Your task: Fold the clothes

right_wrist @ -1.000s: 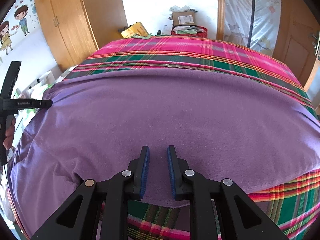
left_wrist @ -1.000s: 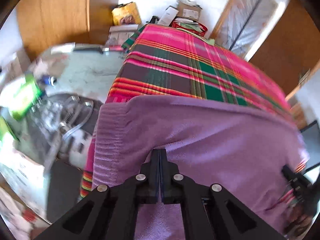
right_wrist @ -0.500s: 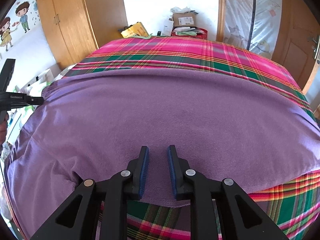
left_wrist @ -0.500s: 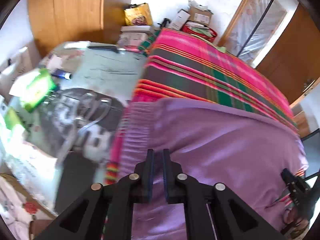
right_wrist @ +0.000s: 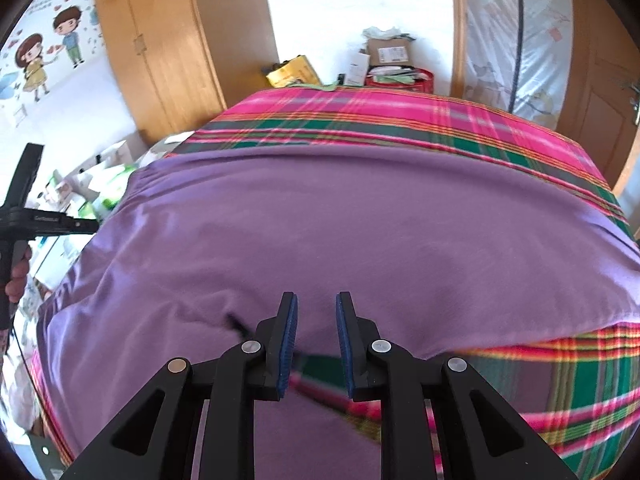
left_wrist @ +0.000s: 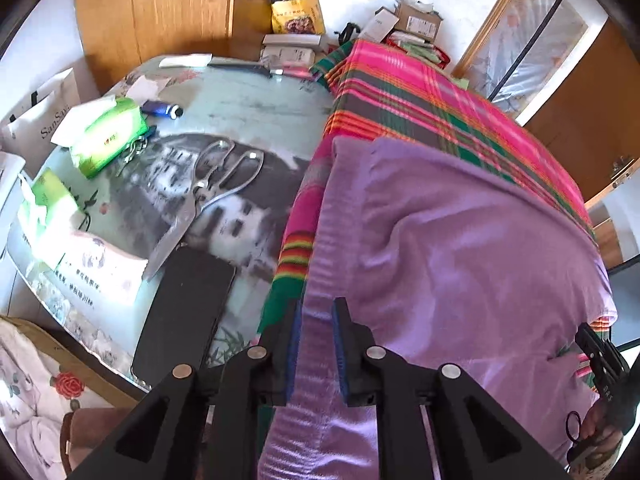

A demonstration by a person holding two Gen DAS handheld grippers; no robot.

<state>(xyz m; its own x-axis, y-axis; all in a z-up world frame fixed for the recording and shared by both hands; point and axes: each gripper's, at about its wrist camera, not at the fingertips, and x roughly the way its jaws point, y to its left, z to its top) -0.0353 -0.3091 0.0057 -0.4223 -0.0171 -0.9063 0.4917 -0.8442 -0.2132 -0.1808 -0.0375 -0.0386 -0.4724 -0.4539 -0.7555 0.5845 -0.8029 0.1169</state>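
A purple garment point(left_wrist: 460, 248) point(right_wrist: 360, 220) lies spread flat across a bed covered by a pink and green plaid blanket point(left_wrist: 420, 92) point(right_wrist: 360, 120). My left gripper point(left_wrist: 316, 308) hangs over the garment's ribbed left edge. Its jaws are opening, and the hem lies loose between the blue pads without being pinched. My right gripper point(right_wrist: 316, 300) stands open above the garment's near edge, with a clear gap between its pads. In the right wrist view the left gripper point(right_wrist: 40, 222) shows at the far left, held by a hand. The right gripper point(left_wrist: 600, 356) shows at the lower right of the left wrist view.
A glass-topped table point(left_wrist: 248, 100) stands left of the bed with metal scissors point(left_wrist: 216, 184), green tissue packs point(left_wrist: 108, 132), a blue lighter point(left_wrist: 162, 110) and a black flat device point(left_wrist: 180, 308). Wooden wardrobes point(right_wrist: 168, 60) and stacked boxes point(right_wrist: 390, 54) lie beyond the bed.
The left gripper was shut on the purple fabric and has opened, letting it go, while sliding left to the garment's edge. The right gripper drew back slightly, its gap unchanged.
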